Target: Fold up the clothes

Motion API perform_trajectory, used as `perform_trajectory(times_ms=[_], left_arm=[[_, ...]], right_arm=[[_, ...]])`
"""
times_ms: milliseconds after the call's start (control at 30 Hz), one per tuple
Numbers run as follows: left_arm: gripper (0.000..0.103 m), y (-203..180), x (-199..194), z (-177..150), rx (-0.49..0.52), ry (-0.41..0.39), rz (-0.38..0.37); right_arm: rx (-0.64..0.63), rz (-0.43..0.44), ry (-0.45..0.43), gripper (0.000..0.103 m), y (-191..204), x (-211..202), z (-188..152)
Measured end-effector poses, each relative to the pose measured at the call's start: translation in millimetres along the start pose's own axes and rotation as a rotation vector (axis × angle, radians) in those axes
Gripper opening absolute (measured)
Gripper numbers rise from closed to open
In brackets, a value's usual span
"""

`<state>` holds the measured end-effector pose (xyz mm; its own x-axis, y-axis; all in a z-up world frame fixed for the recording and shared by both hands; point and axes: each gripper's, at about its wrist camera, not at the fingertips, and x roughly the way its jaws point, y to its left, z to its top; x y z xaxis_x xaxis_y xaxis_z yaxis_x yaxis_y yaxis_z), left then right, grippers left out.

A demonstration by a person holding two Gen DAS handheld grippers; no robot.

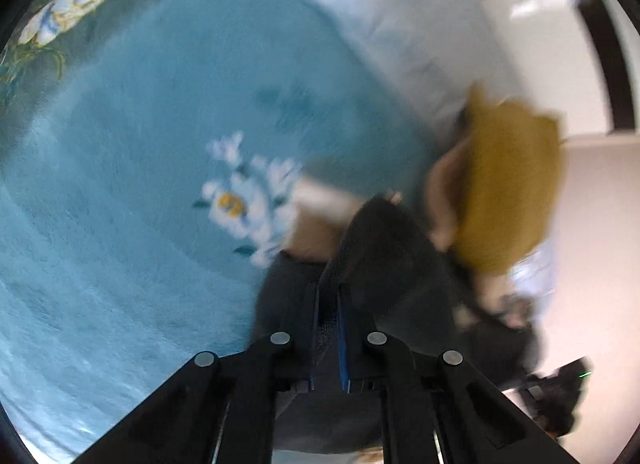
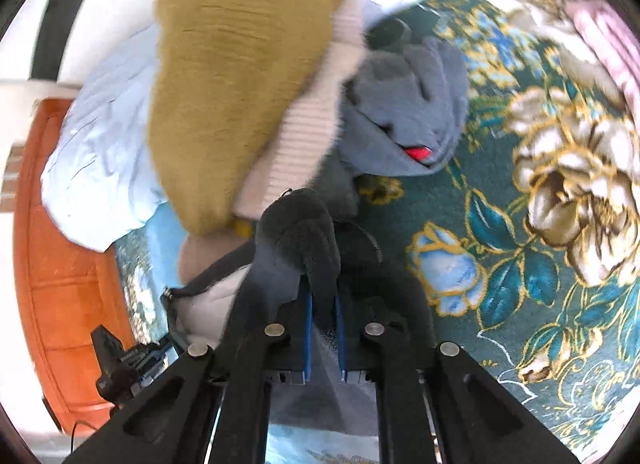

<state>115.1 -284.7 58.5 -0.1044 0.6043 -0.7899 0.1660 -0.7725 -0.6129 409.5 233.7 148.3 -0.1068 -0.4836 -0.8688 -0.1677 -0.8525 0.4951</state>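
Both your left fingers (image 1: 327, 296) and right fingers (image 2: 323, 300) pinch the dark grey garment's (image 2: 304, 232) edge, with open teal bedspread (image 1: 120, 183) left of them.

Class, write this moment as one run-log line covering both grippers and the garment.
left gripper: shut on dark grey garment | right gripper: shut on dark grey garment | garment: bunched, unfolded | nearby: mustard sweater | surface: floral bedspread

A heap of clothes (image 2: 248, 75) lies on the bed (image 2: 500, 223), with a pillow (image 2: 100, 151) behind it at the bed's left edge.
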Motion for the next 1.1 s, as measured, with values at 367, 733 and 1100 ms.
perform_trajectory(times_ms=[367,733,1100], left_arm=[[0.008,10.7,5.2,22.5,-0.014,0.000,0.075],[0.005,34.0,11.9,33.0,-0.094,0.018,0.154],[0.077,103.9,3.9,-103.7,-0.419,0.069,-0.021]], right_arm=[[0.202,-0.073,-0.019,0.009,-66.6,38.7,26.8],[0.308,-0.061,-0.090,0.005,-108.9,19.9,22.4],[0.435,0.164,-0.047,0.071,-120.9,11.8,-110.8]])
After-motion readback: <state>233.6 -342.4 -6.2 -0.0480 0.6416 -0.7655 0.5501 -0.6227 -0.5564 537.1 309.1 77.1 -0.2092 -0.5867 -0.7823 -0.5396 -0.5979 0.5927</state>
